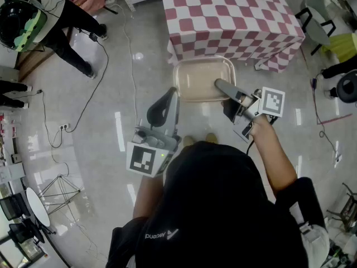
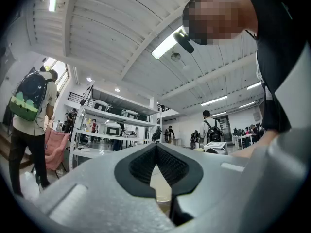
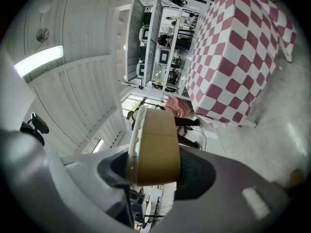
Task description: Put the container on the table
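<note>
Over the glossy floor [image 1: 111, 127], just short of the desk [image 1: 228, 15], one container [image 1: 201, 80] hangs in the air between the two grippers. It is a shallow, translucent beige tray with rounded corners, and it is not on the desk. Its far edge lies close to the hanging hem of the desk's maroon-and-white checked cloth.

The right gripper [image 1: 219, 84] has its fingers clamped on the container's right wall. In the right gripper view that wall stands edge-on between the dark pads, brown with a clear rim along one side. The left gripper [image 1: 174, 92] reaches the container's left rim with its fingers closed tip to tip. In the left gripper view a strip of pale beige shows in the slit behind the tips.

Only one word can be read: "Ascend", in white on the person's black top [image 1: 159, 235], upside down in the head view. The container and the cloth carry no legible print.

Each gripper bears one cube face with a black-and-white square marker, two in all: left [image 1: 144, 159] and right [image 1: 272, 102]. Another person with a black-and-green backpack [image 1: 25, 21] stands at the far left, well apart from the desk.
</note>
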Demonstrator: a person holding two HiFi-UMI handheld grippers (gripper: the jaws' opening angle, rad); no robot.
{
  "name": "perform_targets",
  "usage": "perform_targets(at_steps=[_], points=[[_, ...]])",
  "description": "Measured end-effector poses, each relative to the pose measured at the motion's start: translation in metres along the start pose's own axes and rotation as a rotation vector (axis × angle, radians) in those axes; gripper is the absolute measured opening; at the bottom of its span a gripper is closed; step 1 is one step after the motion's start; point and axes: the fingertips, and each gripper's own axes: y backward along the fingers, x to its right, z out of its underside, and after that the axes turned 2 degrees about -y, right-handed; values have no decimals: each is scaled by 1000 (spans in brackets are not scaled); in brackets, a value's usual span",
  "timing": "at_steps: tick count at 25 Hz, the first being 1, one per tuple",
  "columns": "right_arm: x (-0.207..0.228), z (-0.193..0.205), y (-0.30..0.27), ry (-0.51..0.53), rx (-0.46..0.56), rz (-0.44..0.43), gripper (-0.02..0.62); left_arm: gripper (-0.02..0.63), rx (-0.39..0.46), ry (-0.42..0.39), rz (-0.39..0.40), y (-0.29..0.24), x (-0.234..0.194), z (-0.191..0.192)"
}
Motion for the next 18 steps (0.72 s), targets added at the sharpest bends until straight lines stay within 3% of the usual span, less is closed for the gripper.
perform_targets(at_steps=[6,10,13,18], points=[[0,4,-13,-1,-6,7,207,9,-27,30,9,3,-11,3],[1,3,-18,-15,6,4,207,9,23,34,19,3,-18,-1],[3,0,-24,-23,24,11,207,9,2,42,22,7,-26,5],[8,-12,-44,-14,67,33,207,9,-2,56,29,12,-56,16]])
